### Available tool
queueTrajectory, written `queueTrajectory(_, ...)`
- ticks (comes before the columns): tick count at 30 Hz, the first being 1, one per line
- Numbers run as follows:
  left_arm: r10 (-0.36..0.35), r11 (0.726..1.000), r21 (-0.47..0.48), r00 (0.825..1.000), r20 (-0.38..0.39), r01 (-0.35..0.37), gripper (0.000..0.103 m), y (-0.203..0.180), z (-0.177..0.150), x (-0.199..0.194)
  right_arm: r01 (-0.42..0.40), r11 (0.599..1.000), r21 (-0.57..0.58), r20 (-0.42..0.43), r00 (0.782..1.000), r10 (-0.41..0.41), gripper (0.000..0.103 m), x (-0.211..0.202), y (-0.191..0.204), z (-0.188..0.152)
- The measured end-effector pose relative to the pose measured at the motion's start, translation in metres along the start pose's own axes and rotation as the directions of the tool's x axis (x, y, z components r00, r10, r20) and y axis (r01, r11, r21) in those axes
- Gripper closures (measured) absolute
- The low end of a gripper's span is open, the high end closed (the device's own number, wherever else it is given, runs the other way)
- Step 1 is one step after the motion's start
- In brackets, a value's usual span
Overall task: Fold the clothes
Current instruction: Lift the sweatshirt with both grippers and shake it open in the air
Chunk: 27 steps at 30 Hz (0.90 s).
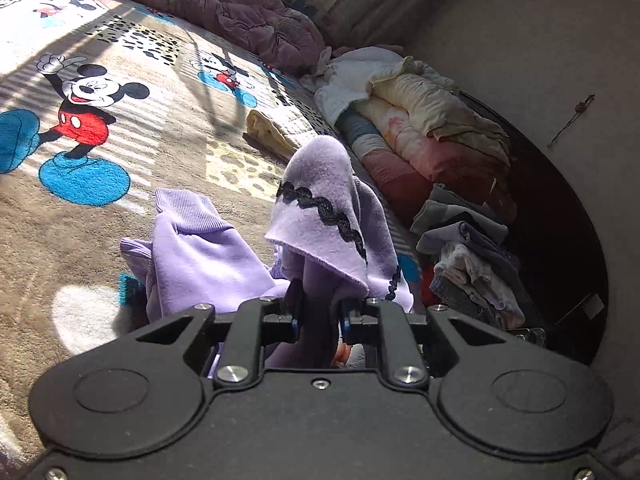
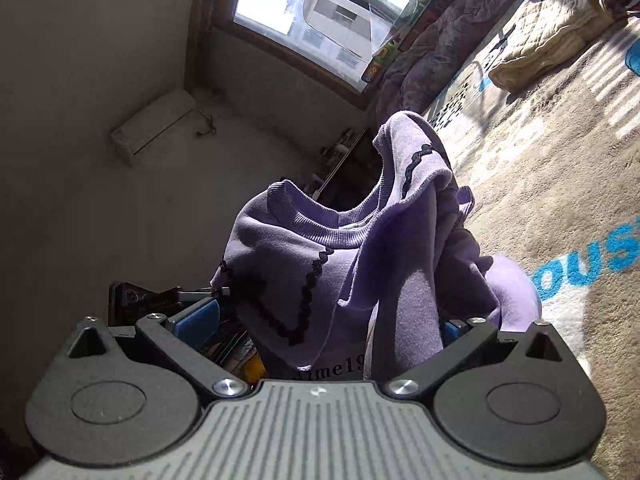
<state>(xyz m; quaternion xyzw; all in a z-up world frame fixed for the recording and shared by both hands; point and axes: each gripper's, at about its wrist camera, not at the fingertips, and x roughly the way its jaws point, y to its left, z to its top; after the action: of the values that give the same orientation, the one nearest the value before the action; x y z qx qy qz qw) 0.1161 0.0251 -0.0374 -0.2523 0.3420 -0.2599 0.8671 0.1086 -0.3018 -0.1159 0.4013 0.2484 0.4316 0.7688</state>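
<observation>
The lilac sweatshirt (image 1: 320,216), trimmed in black wavy braid, is bunched above the Mickey Mouse blanket (image 1: 92,112); it hides the left gripper (image 1: 318,316) tips, whose narrow jaws pinch its fabric; the right gripper (image 2: 328,328) jaws stand wide with cloth draped between, grip unclear; a label reads partly "ime19"; the blanket shows "OUS", cut off.

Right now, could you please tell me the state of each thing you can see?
Purple top: bunched, lifted, unfolded.
Left tool: shut on the purple top.
Right tool: jaws wide, top between them.
Cream garment: folded, on the blanket.
Clothes stack: folded, piled at the bed edge.
</observation>
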Motion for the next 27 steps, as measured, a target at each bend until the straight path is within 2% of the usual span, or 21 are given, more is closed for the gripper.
queueTrajectory(6,0.007,0.999,-0.041,1.0,-0.022,-0.008,0.086,0.008,-0.039,-0.011,0.062,0.998,-0.004,-0.046,0.997,-0.062,0.001,-0.021,0.018,-0.038)
queueTrajectory(8,0.032,0.999,-0.041,0.999,-0.011,-0.032,0.083,0.01,-0.045,-0.015,0.077,0.997,-0.007,-0.064,0.995,-0.077,0.001,-0.026,0.022,-0.048)
queueTrajectory(10,0.062,0.997,-0.038,0.998,0.006,-0.061,0.072,0.012,-0.05,-0.02,0.09,0.996,-0.011,-0.072,0.993,-0.091,0.001,-0.029,0.027,-0.055)
queueTrajectory(11,0.067,0.997,-0.049,0.998,0.016,-0.066,0.062,0.015,-0.051,-0.024,0.096,0.995,-0.01,-0.073,0.993,-0.096,0.001,-0.031,0.028,-0.059)
queueTrajectory(12,0.067,0.996,-0.066,0.997,0.028,-0.065,0.045,0.018,-0.05,-0.03,0.102,0.995,-0.005,-0.07,0.992,-0.102,0.001,-0.034,0.029,-0.061)
queueTrajectory(14,0.073,0.993,-0.101,0.995,0.07,-0.065,0.033,0.025,-0.048,-0.042,0.112,0.994,0.006,-0.051,0.992,-0.112,0.001,-0.04,0.031,-0.061)
queueTrajectory(16,0.07,0.988,-0.144,0.992,0.106,-0.055,0.031,0.036,-0.046,-0.054,0.12,0.993,0.019,-0.027,0.992,-0.119,0.001,-0.047,0.032,-0.061)
queueTrajectory(18,0.067,0.98,-0.192,0.99,0.126,-0.042,0.028,0.049,-0.047,-0.062,0.105,0.993,0.05,0.031,0.994,-0.107,0.001,-0.057,0.031,-0.056)
queueTrajectory(22,0.066,0.968,-0.251,0.989,0.13,-0.032,0.023,0.068,-0.051,-0.059,0.109,0.988,0.108,0.143,0.982,-0.124,0.001,-0.067,0.022,-0.047)
queueTrajectory(25,0.07,0.963,-0.267,0.993,0.096,-0.042,0.018,0.081,-0.054,-0.043,0.199,0.972,0.12,0.129,0.968,-0.214,0.001,-0.052,0.01,-0.034)
queueTrajectory(27,0.076,0.962,-0.267,0.995,0.067,-0.056,0.017,0.088,-0.055,-0.029,0.258,0.96,0.111,0.088,0.959,-0.268,0.001,-0.036,0.002,-0.024)
